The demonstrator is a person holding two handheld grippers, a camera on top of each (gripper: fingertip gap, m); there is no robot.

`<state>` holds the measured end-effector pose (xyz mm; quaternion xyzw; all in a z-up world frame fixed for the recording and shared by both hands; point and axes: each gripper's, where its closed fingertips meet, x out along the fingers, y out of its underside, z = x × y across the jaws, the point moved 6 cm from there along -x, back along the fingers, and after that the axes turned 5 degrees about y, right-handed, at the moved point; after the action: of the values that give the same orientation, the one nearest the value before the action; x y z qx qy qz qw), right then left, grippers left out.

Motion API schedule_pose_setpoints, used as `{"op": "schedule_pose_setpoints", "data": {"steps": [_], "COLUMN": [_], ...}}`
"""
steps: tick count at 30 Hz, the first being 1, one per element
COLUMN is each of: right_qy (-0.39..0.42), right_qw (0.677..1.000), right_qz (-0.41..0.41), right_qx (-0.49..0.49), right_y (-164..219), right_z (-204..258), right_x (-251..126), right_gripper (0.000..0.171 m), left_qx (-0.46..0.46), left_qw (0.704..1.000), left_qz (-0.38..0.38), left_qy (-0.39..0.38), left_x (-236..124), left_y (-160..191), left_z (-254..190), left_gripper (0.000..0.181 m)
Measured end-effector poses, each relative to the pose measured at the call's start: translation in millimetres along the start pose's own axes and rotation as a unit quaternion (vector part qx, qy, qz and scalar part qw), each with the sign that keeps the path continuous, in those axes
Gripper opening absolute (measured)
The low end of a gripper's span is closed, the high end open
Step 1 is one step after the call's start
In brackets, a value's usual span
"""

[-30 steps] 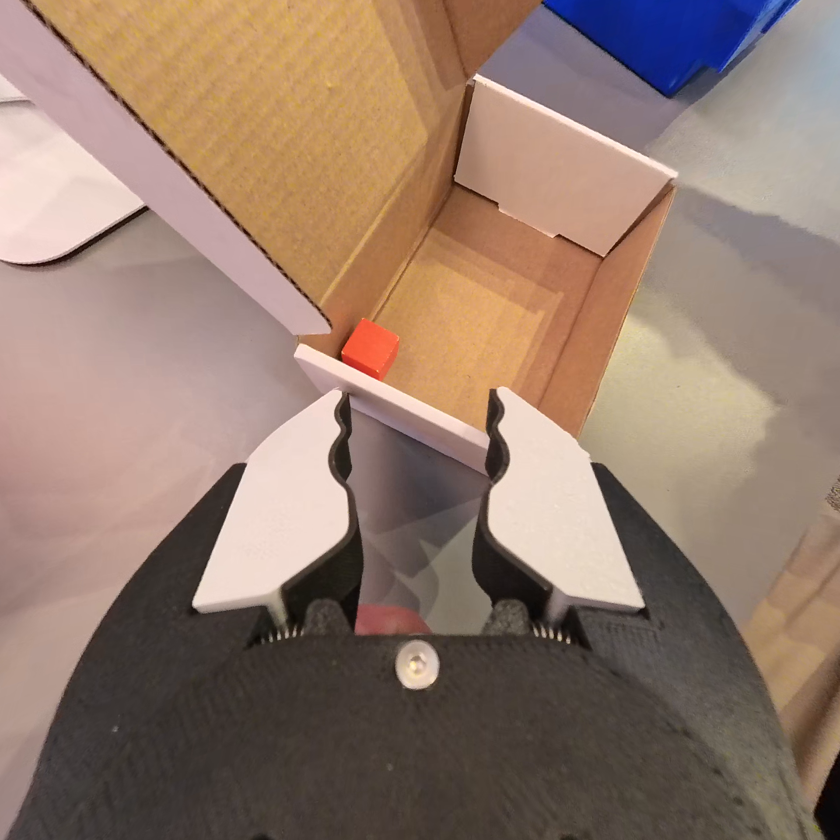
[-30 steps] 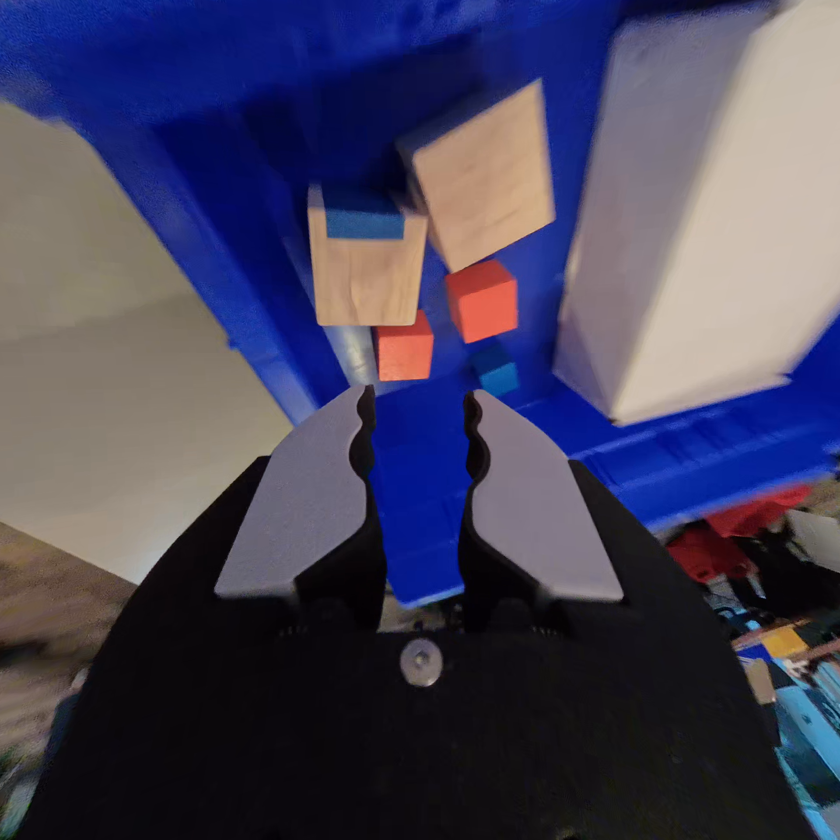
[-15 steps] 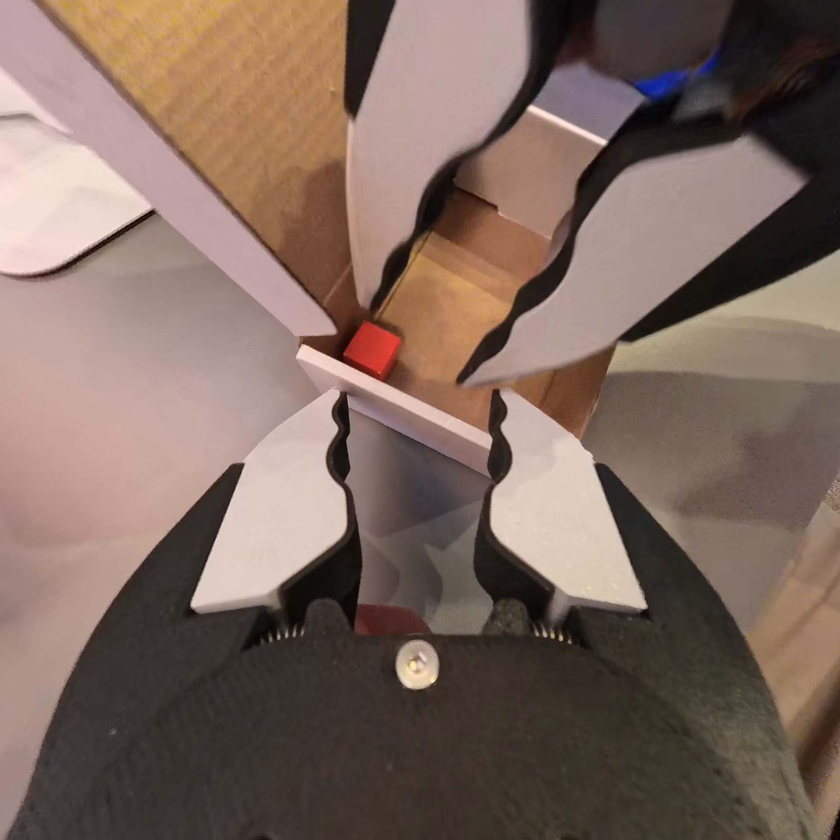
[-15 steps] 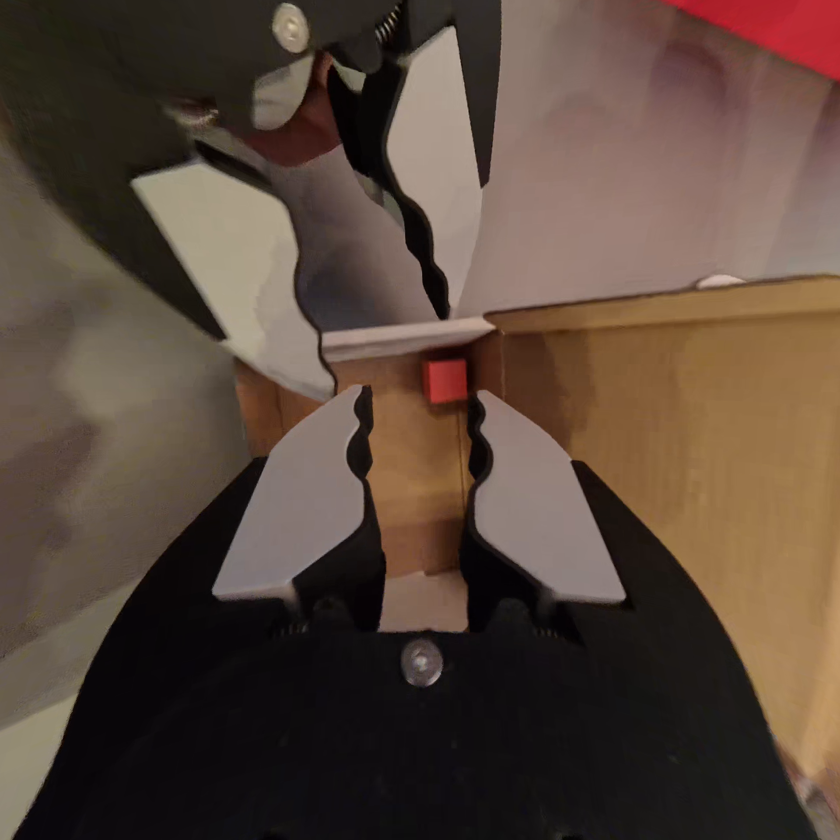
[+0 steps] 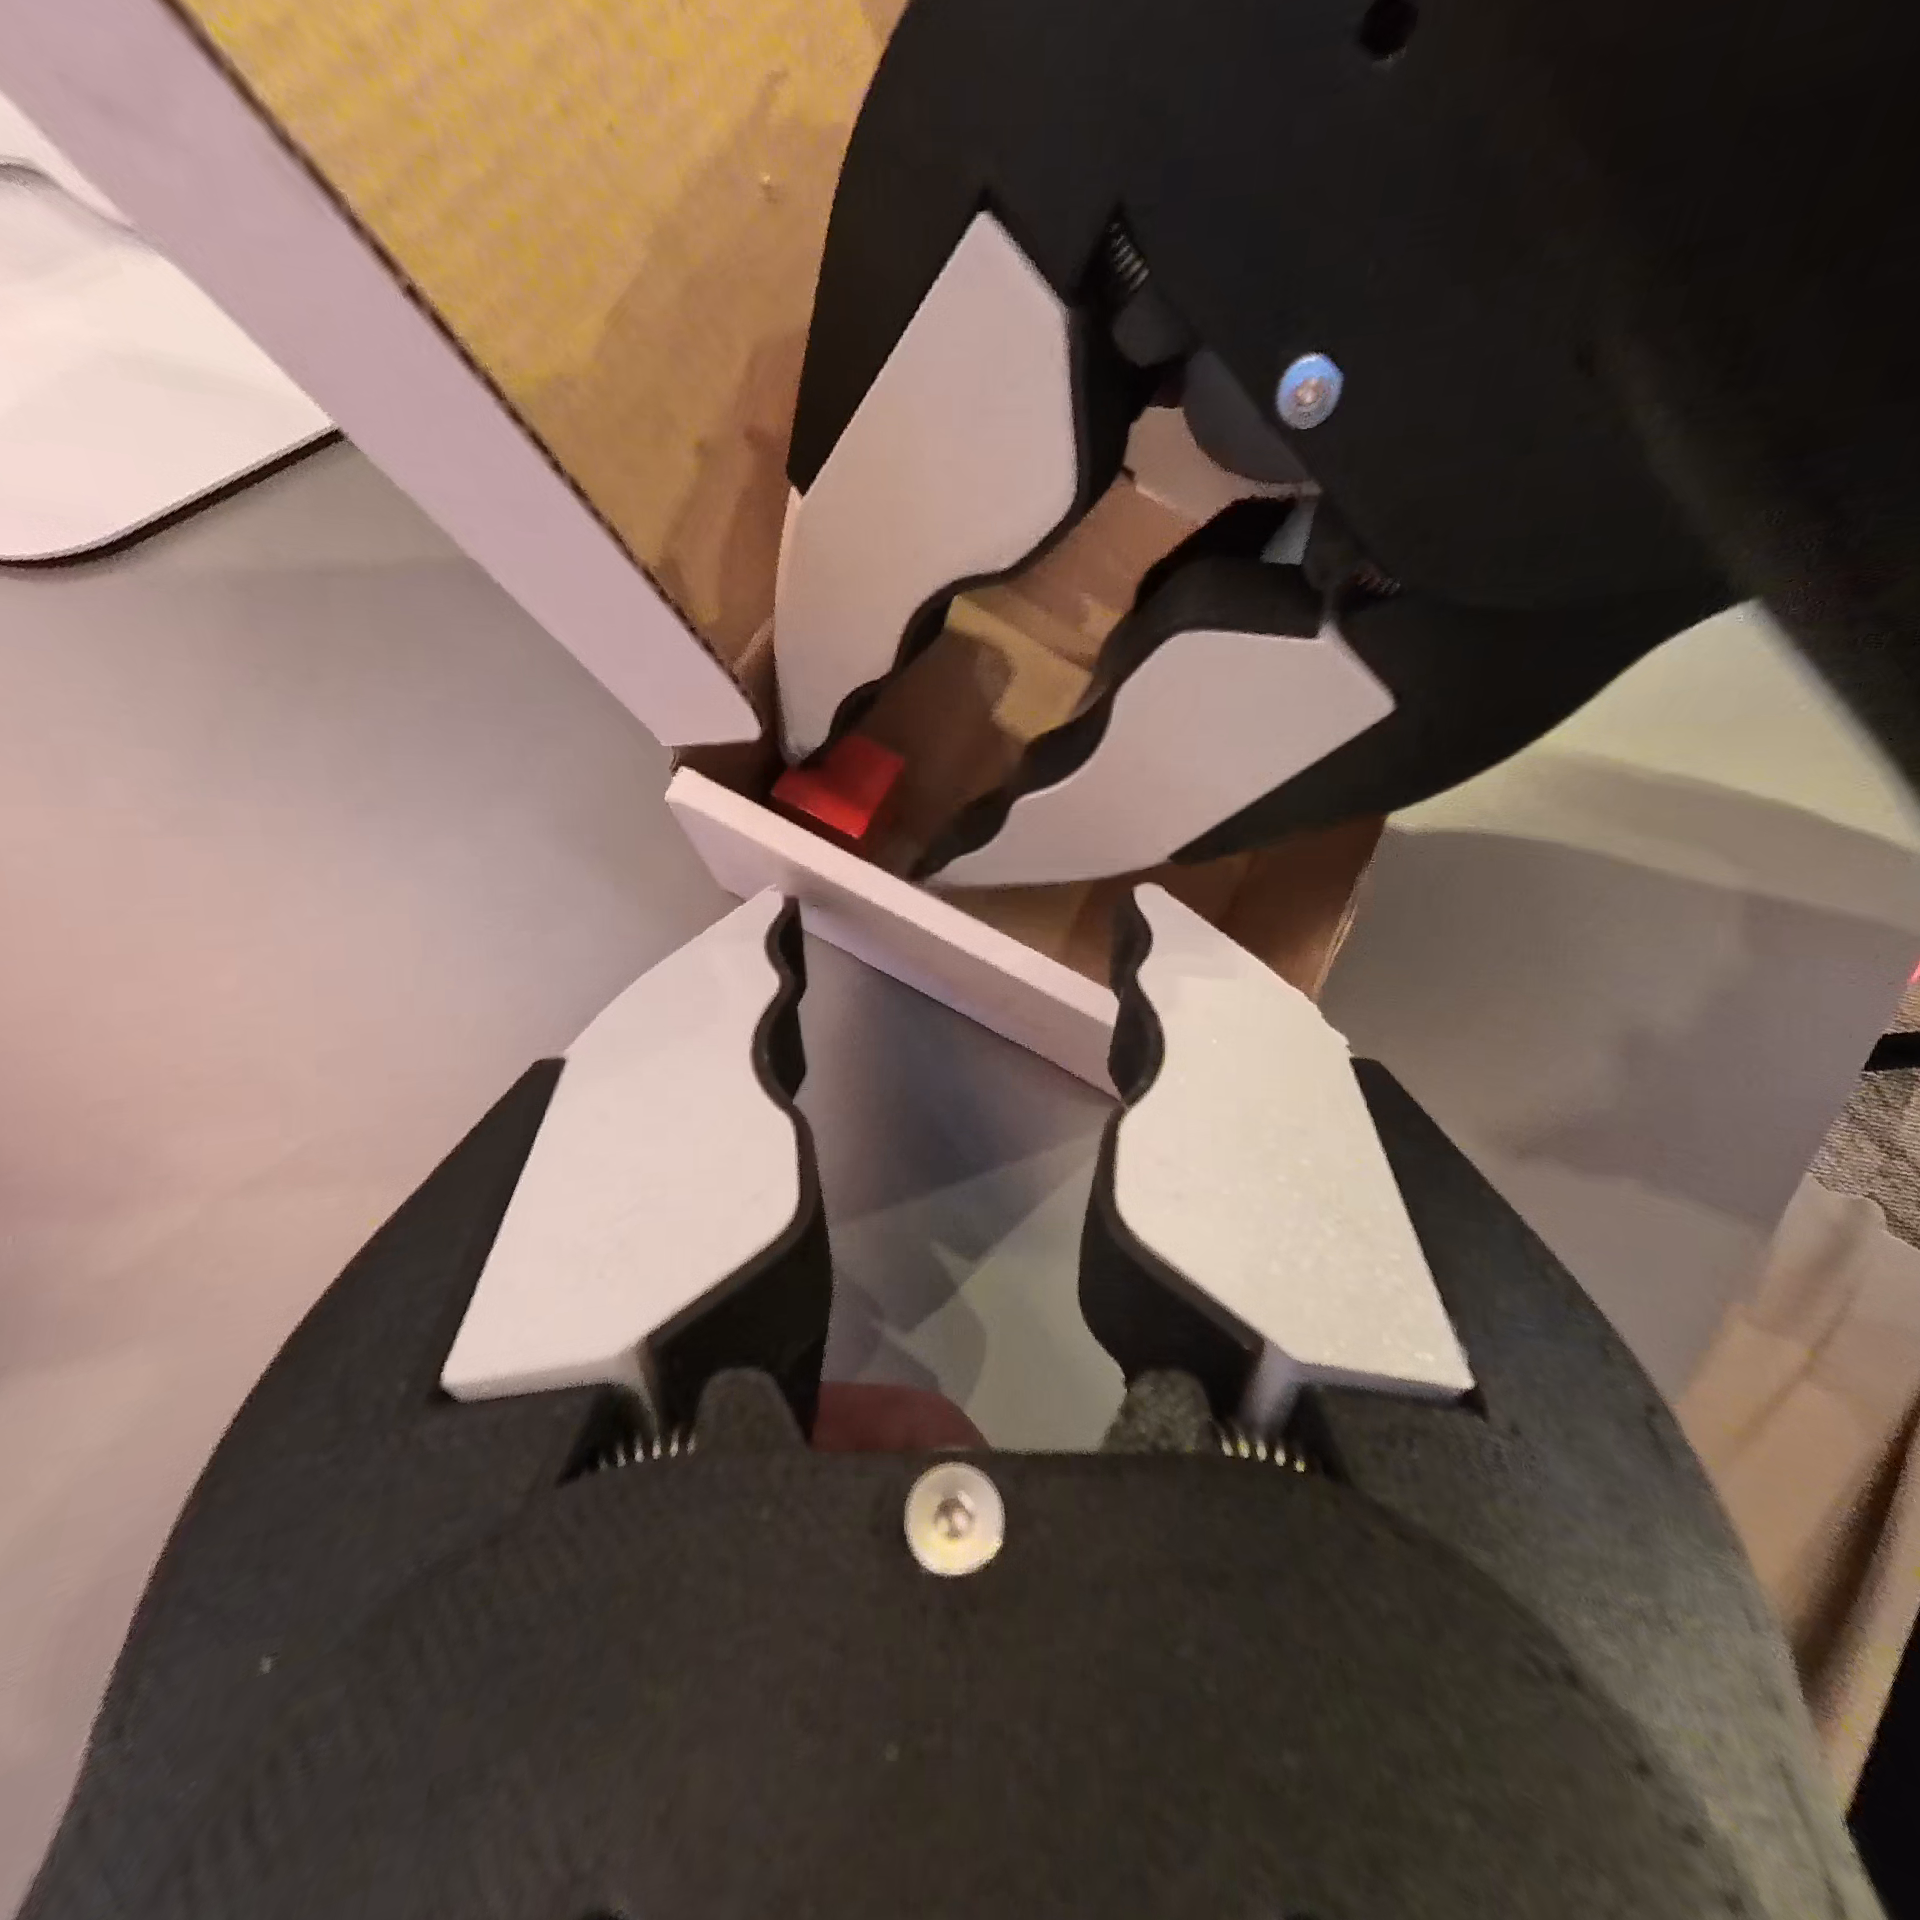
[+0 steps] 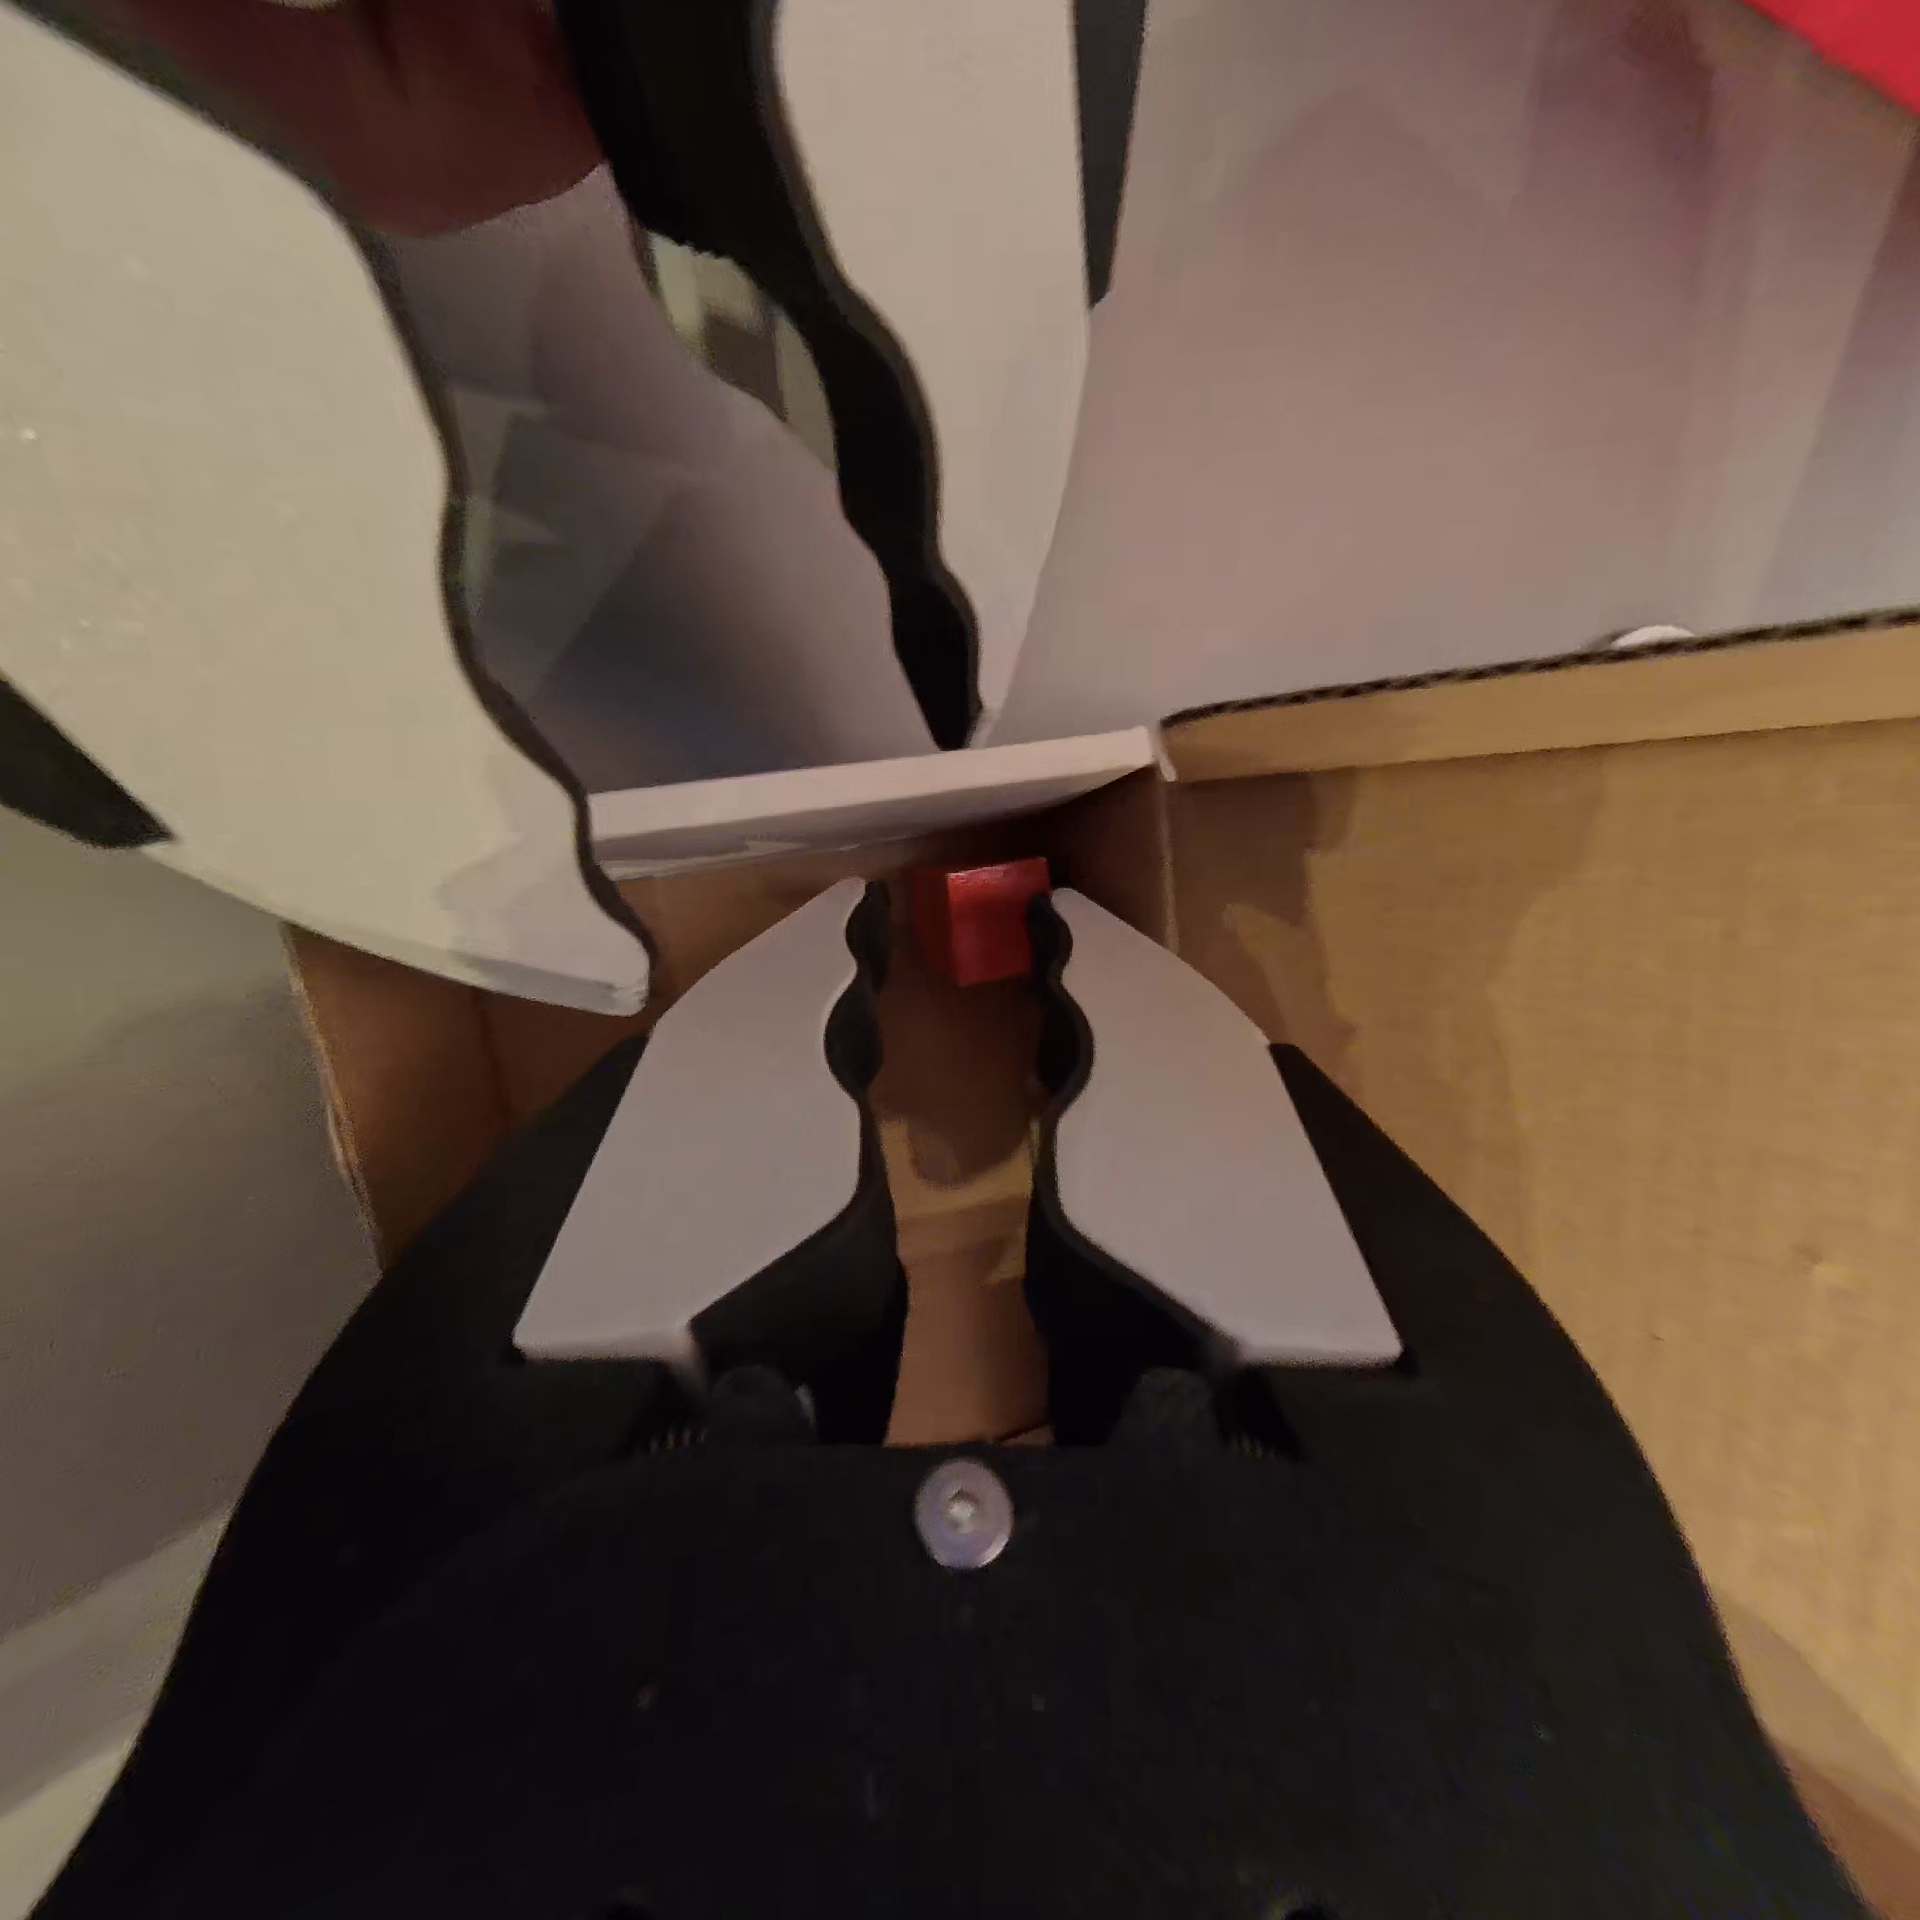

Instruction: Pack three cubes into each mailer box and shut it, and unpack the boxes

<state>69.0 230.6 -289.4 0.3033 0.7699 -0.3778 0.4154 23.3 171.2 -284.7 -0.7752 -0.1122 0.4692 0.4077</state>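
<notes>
At the bottom of the left wrist view, the left gripper [image 5: 961, 935] has its jaws spread, and the white end flap [image 5: 935, 925] of the mailer box [image 5: 540, 208] lies across the gap at their tips, not pinched. Just past that flap, in the near corner of the box, sits the red cube [image 5: 840, 798]. The right gripper [image 5: 878, 805] comes down from the upper right of the frame into the box, jaws spread around the cube, one fingertip [image 5: 805, 717] at the cube's left edge and the other off to its right (whether either one touches it is hard to tell). In the right wrist view, the right gripper [image 6: 961, 914] fills the lower half, with the red cube [image 6: 977, 925] between its fingertips, closer to the right one. Beyond it stand the white flap [image 6: 873, 800] and the left gripper [image 6: 800, 821], and the raised brown lid [image 6: 1558, 987] takes the right side.
</notes>
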Motion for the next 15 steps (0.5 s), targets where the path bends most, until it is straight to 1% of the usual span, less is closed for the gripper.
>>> {"op": "schedule_pose_setpoints", "data": {"steps": [5, 7, 9, 11, 15], "right_qy": [-0.082, -0.083, -0.046, -0.017, 0.023], "right_qw": [0.995, 0.996, 0.998, 0.999, 0.999], "right_qz": [0.050, 0.024, -0.001, 0.006, 0.028], "right_qx": [0.012, 0.023, 0.033, 0.031, 0.009], "right_y": [13.1, 10.7, 5.0, 3.5, 2.7], "right_z": [6.7, 6.3, 0.2, -1.8, 1.7], "right_x": [-15.1, -20.5, -21.0, -13.7, -0.5], "right_gripper": [0.016, 0.020, 0.024, 0.036, 0.033], "left_qx": [0.002, 0.002, 0.002, 0.003, -0.002], "left_qw": [1.000, 1.000, 1.000, 1.000, 1.000], "left_qz": [-0.001, -0.001, 0.000, 0.000, -0.001], "left_qy": [-0.006, -0.006, -0.005, -0.006, -0.008], "left_x": [1.6, 1.9, 2.1, 2.1, 1.1], "left_y": [0.0, -0.1, -0.2, -0.5, -0.8], "left_z": [-2.2, -2.1, -2.0, -2.0, 1.2], "left_gripper": [0.057, 0.057, 0.057, 0.057, 0.056]}}
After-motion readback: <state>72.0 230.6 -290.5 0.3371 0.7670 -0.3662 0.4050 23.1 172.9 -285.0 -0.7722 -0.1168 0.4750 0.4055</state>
